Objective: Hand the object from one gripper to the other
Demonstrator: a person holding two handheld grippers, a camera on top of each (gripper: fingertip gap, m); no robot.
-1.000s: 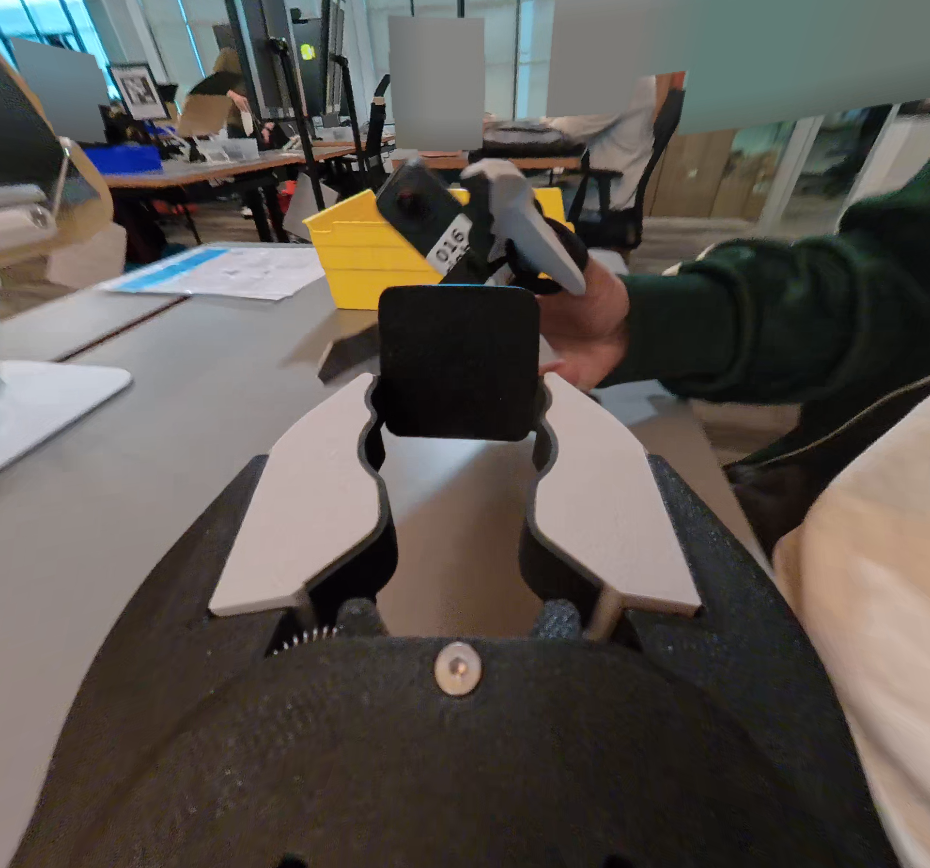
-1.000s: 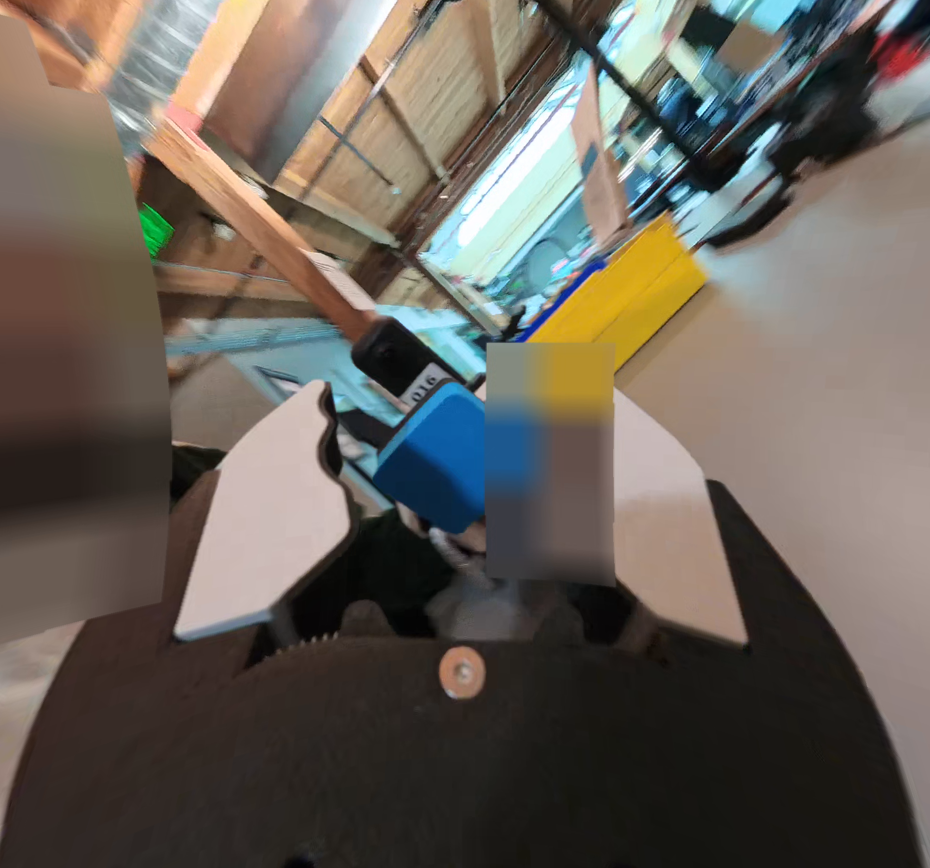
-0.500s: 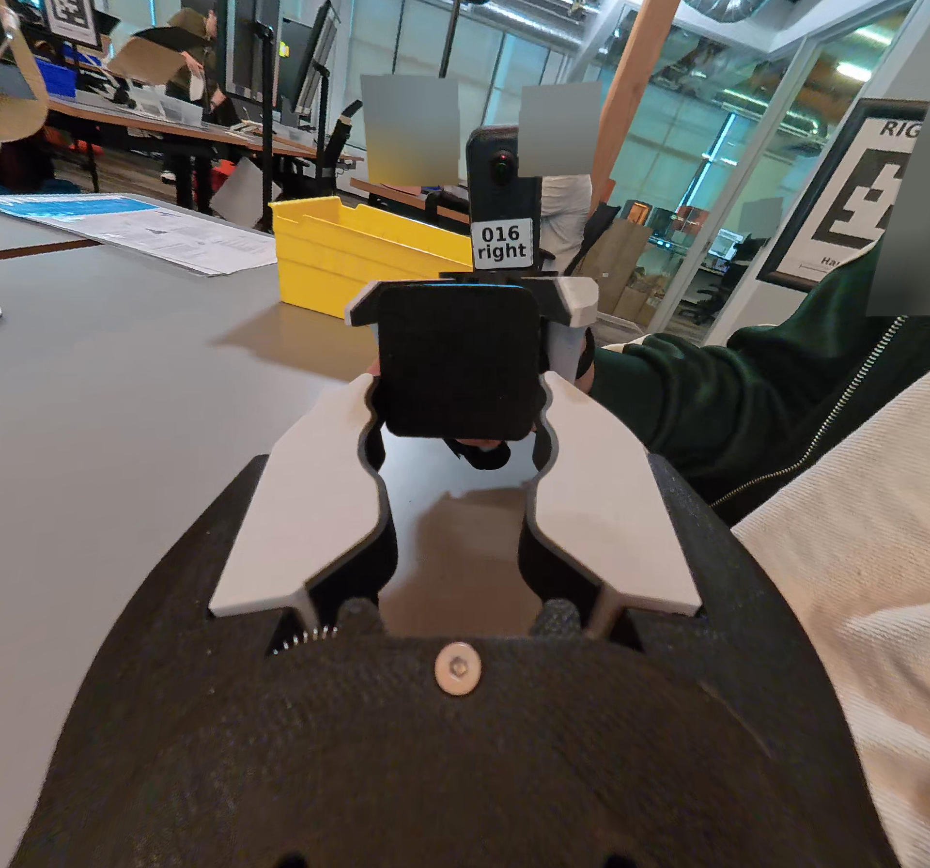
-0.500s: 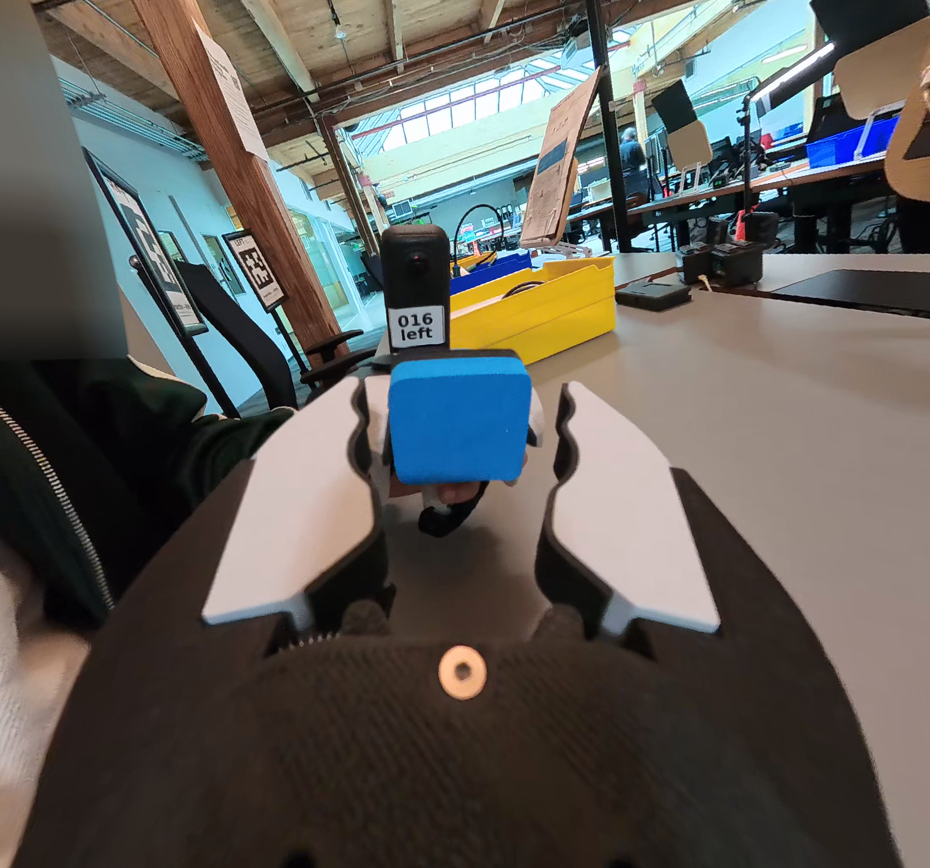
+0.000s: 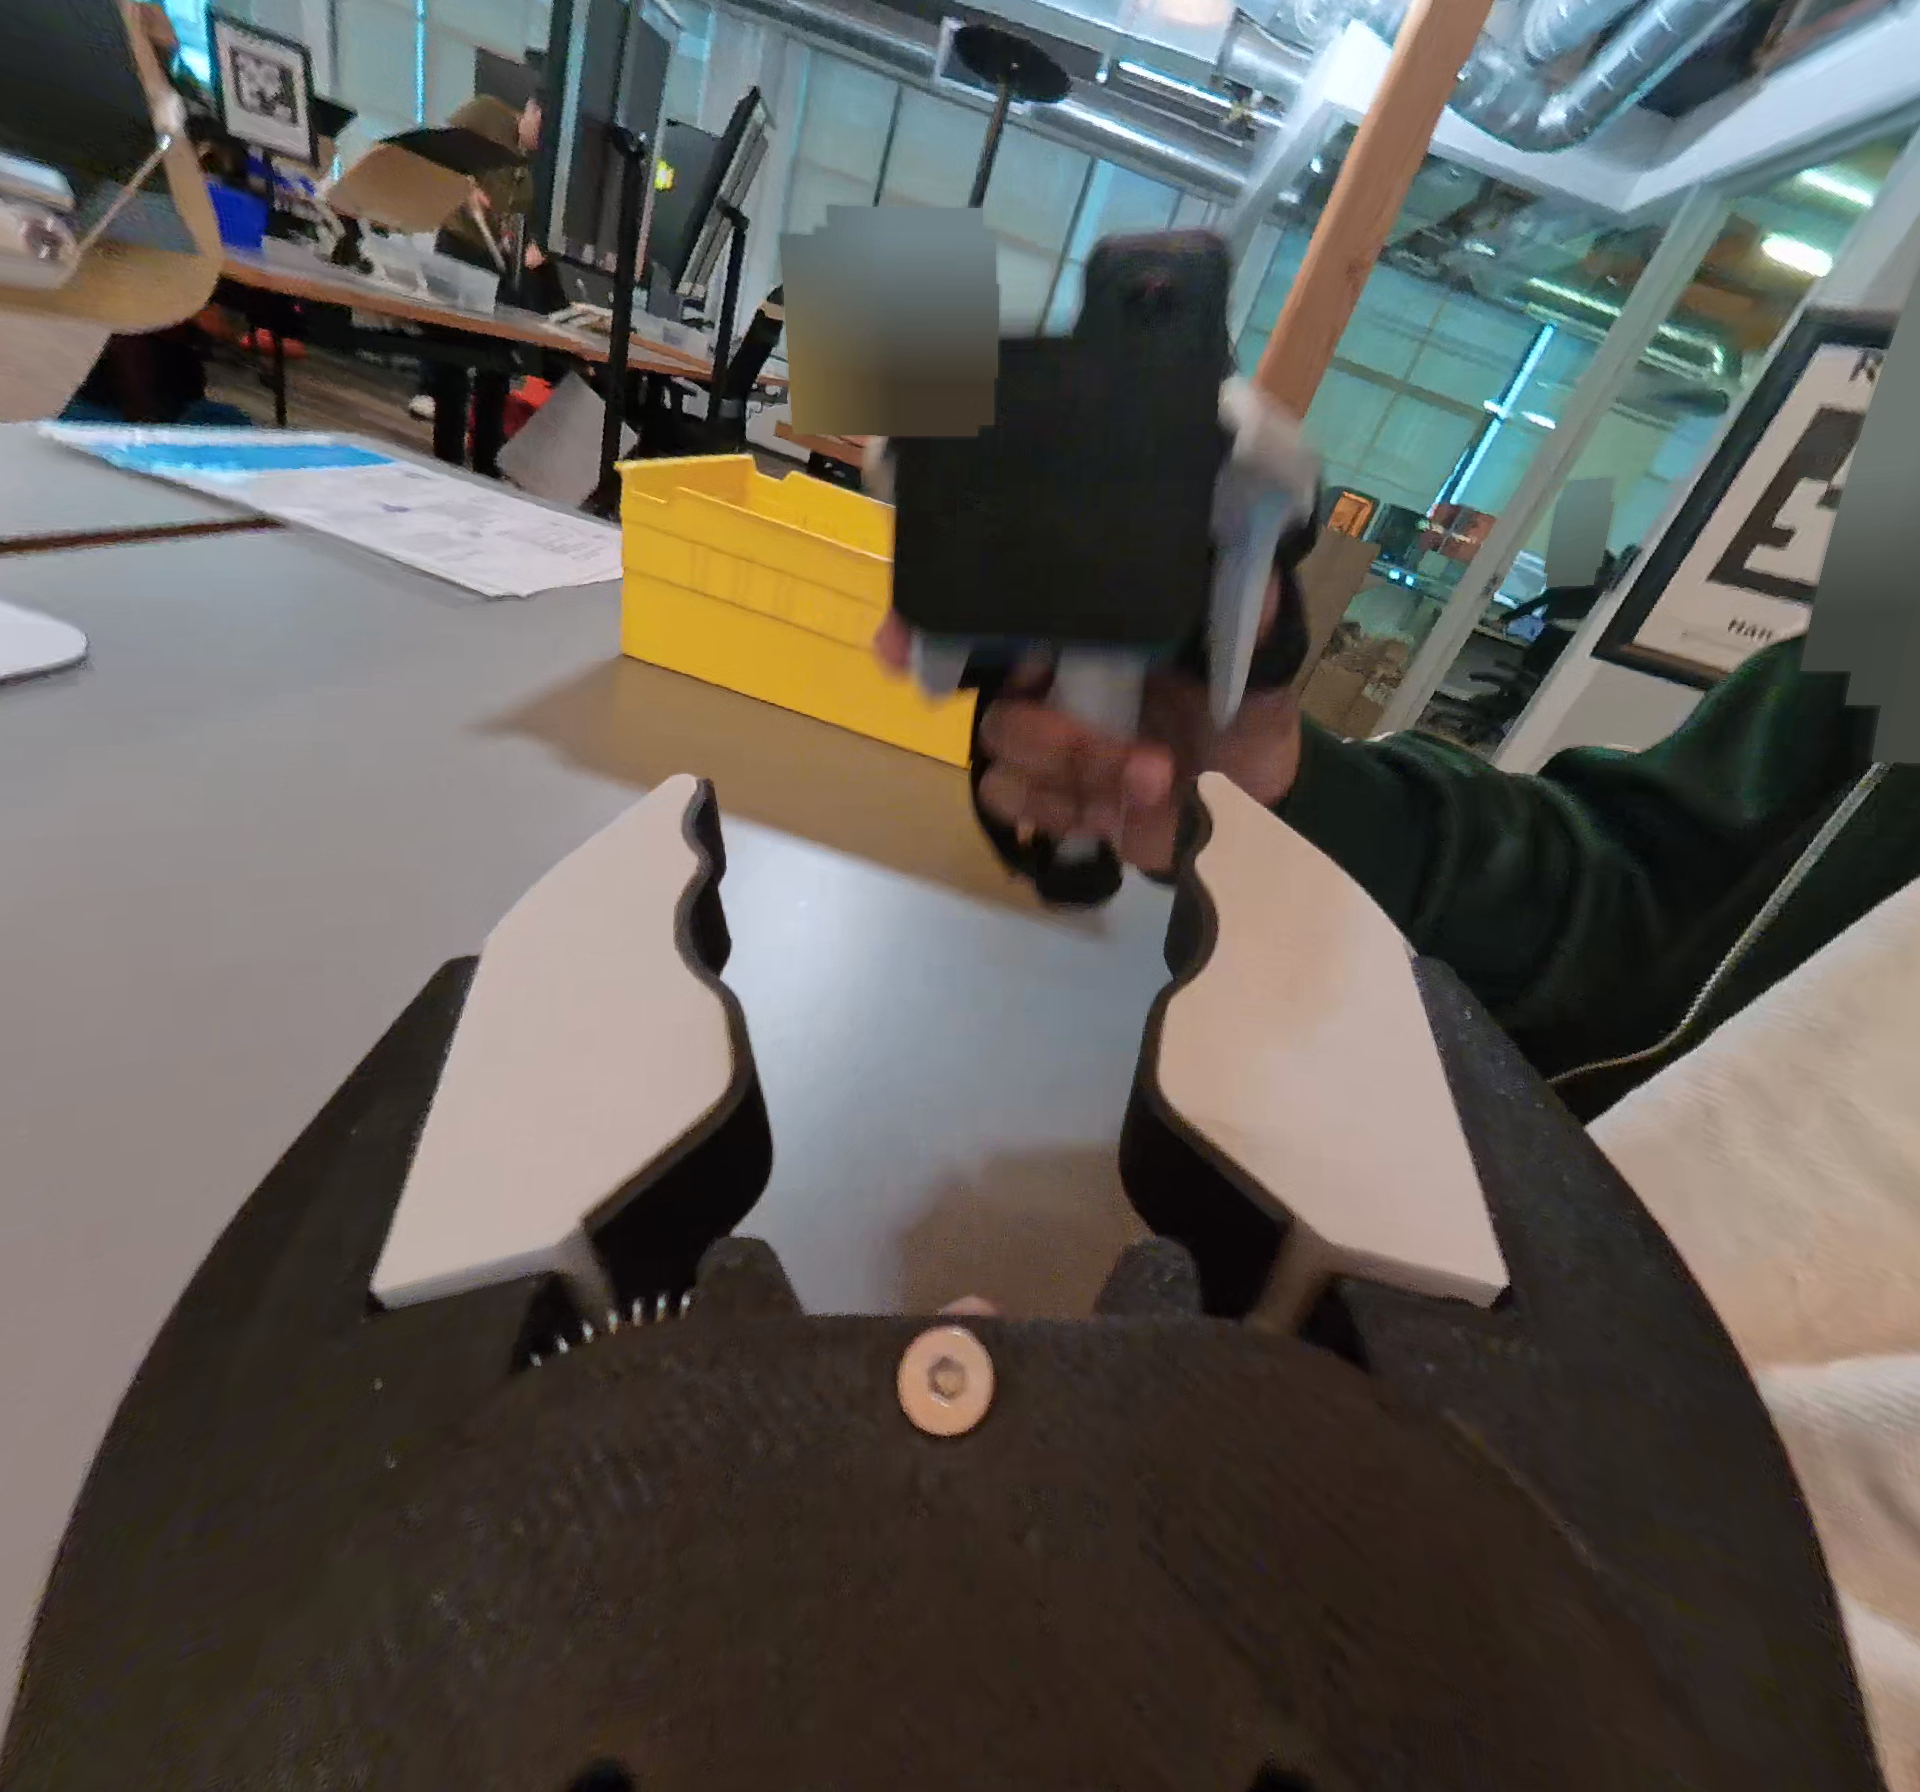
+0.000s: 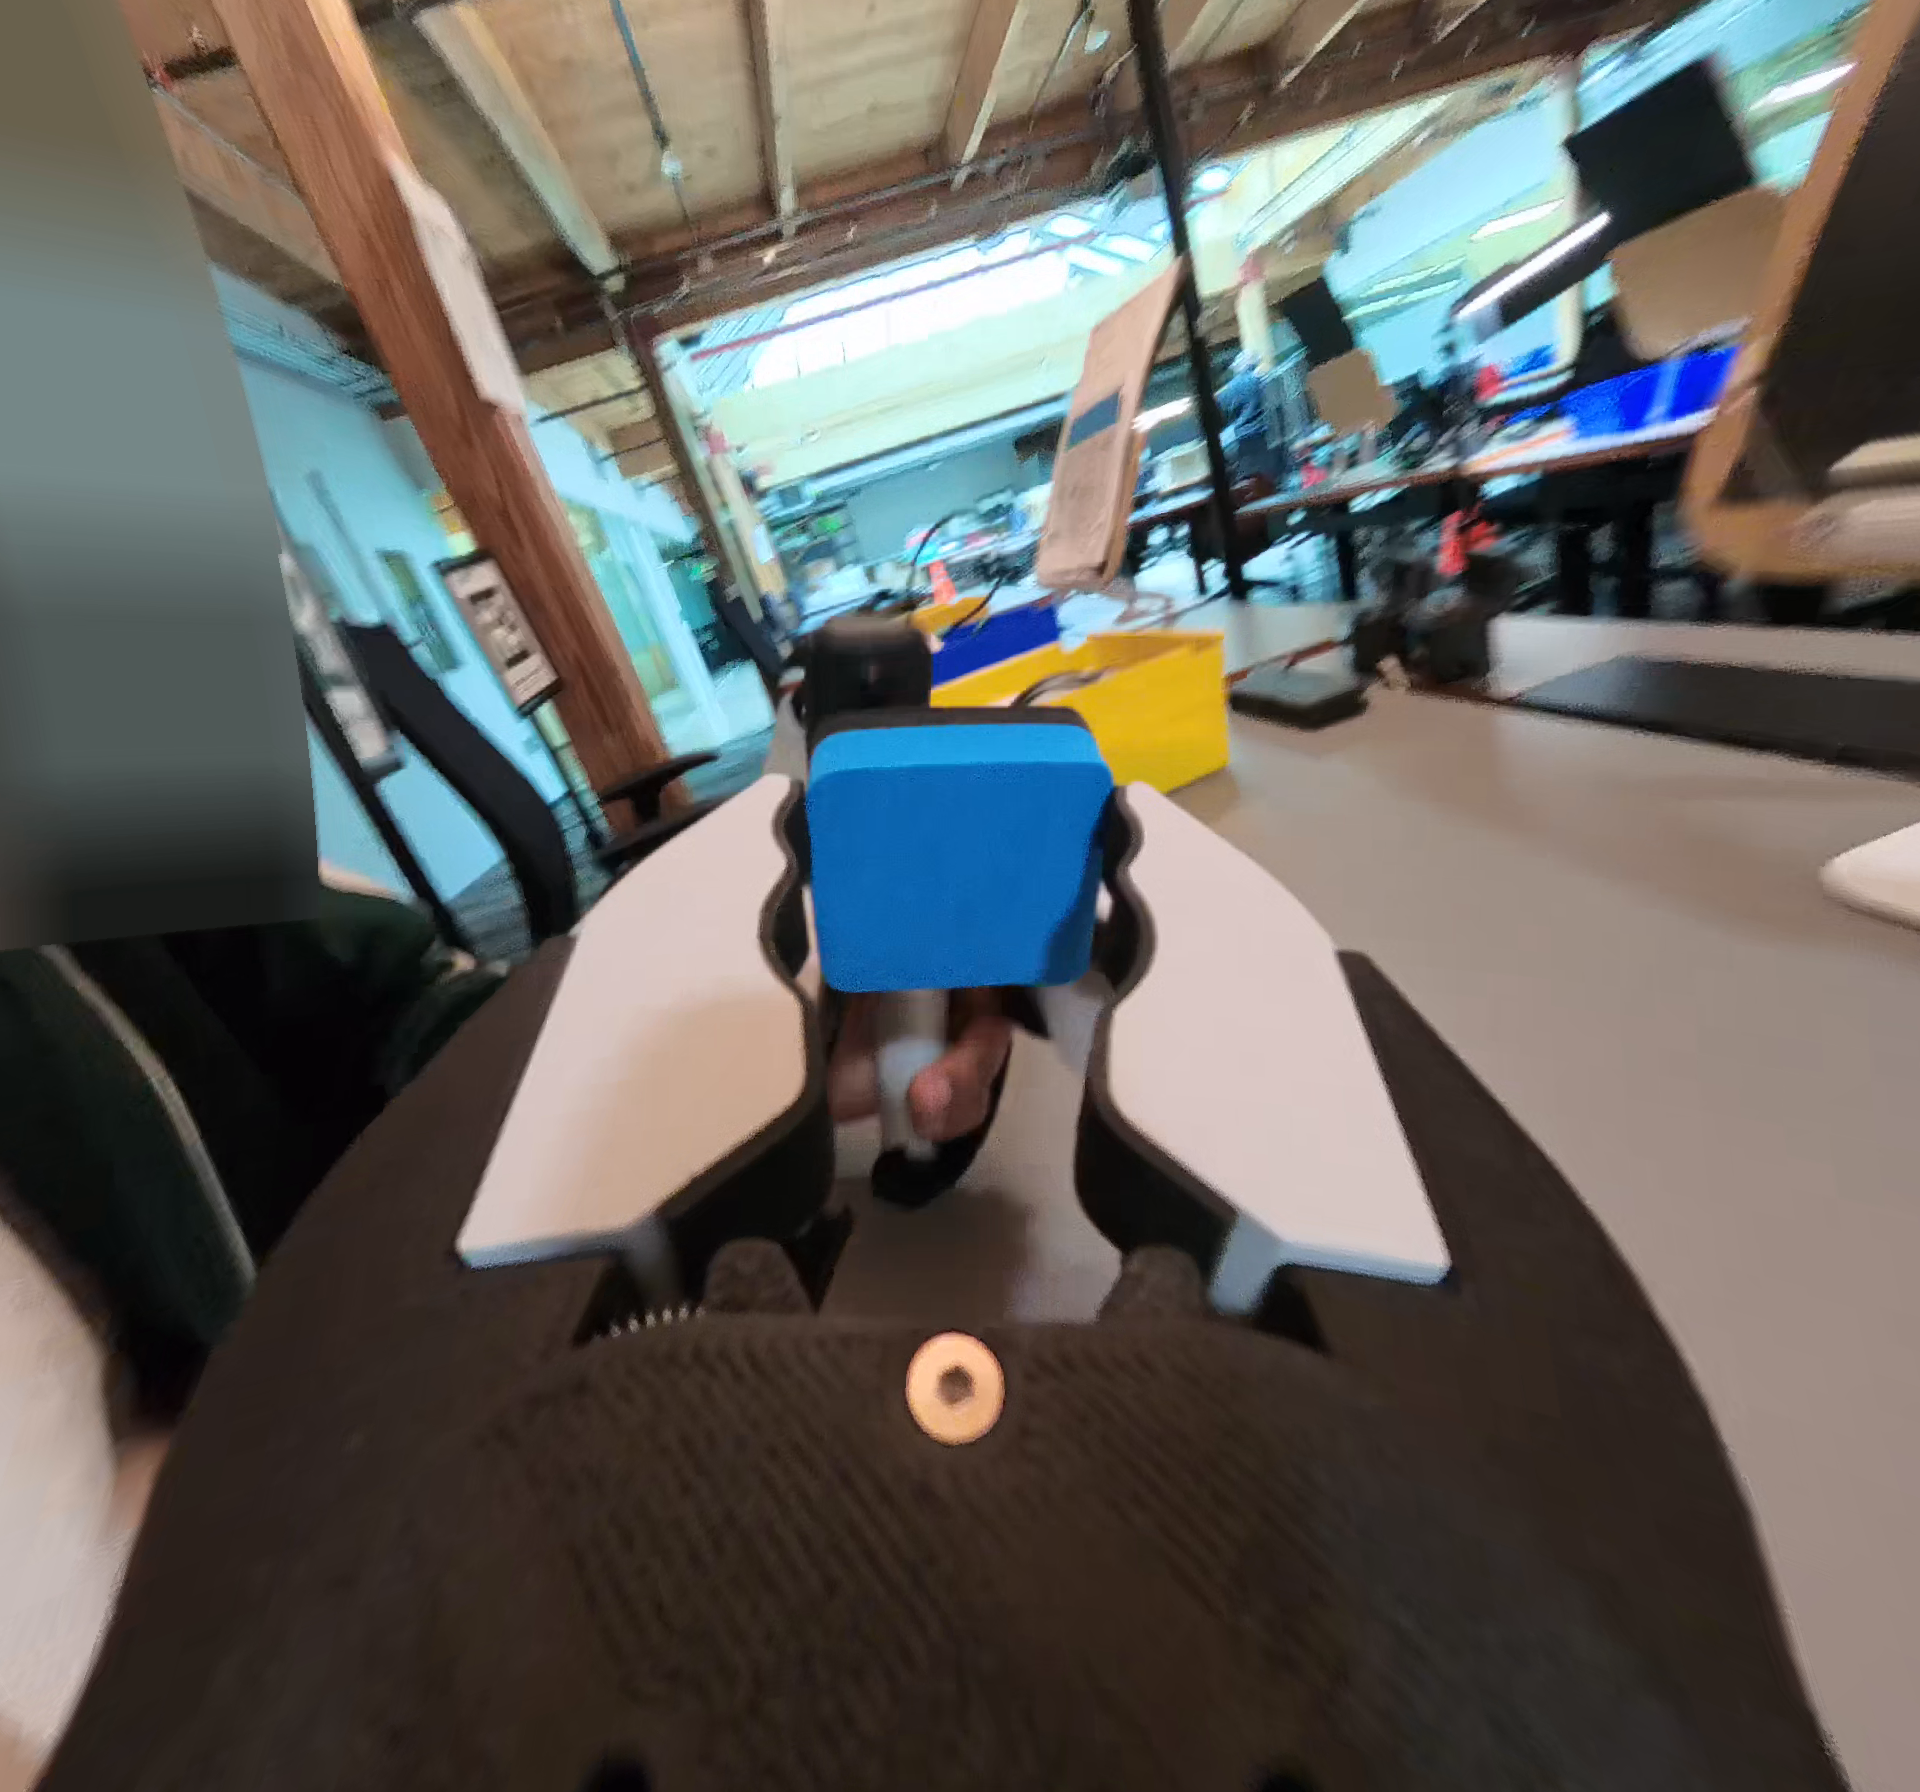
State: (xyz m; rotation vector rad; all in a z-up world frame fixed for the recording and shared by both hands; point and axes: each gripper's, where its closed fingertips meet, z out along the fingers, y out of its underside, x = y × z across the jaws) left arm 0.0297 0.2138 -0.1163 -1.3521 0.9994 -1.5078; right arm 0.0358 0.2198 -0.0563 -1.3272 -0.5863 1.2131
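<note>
Grey and bare in front of you, the table point(image 5: 260, 807) runs far into an open workshop with timber ceiling beams, silver ducting and rows of desks with monitors. On it, far from your left gripper point(image 5: 951, 869), sits a yellow bin point(image 5: 748, 599), with printed sheets point(image 5: 395, 506) lying to its left and the corner of a white pad point(image 5: 31, 641) at the left edge. A wooden post point(image 5: 1371, 142) rises behind the bin.

Your left gripper has its white fingers point(image 5: 582, 1046) spread wide with nothing between them. Beyond them, raised above the table and blurred, your right gripper point(image 5: 1060, 537) faces you with the foam block point(image 5: 1049, 516) in it, which shows only its black face from this side. Your hand point(image 5: 1081, 786) in a green sleeve point(image 5: 1558, 859) grips the handle below, and it stands partly behind the left gripper's right fingertip.

From the right wrist view the same block point(image 6: 951, 859) shows a bright blue face with a thin black edge on top, and the right gripper point(image 6: 951, 869) is clamped on it, both fingers point(image 6: 665, 1046) pressed against its sides. The block hides most of the left gripper point(image 6: 868, 682); only its dark camera top and your fingers under the block are seen. This view also shows a blue bin point(image 6: 997, 636) behind the yellow bin point(image 6: 1132, 703), a black mat point(image 6: 1714, 703) far right and a black office chair point(image 6: 488, 786) to the left by the post point(image 6: 416, 319).
</note>
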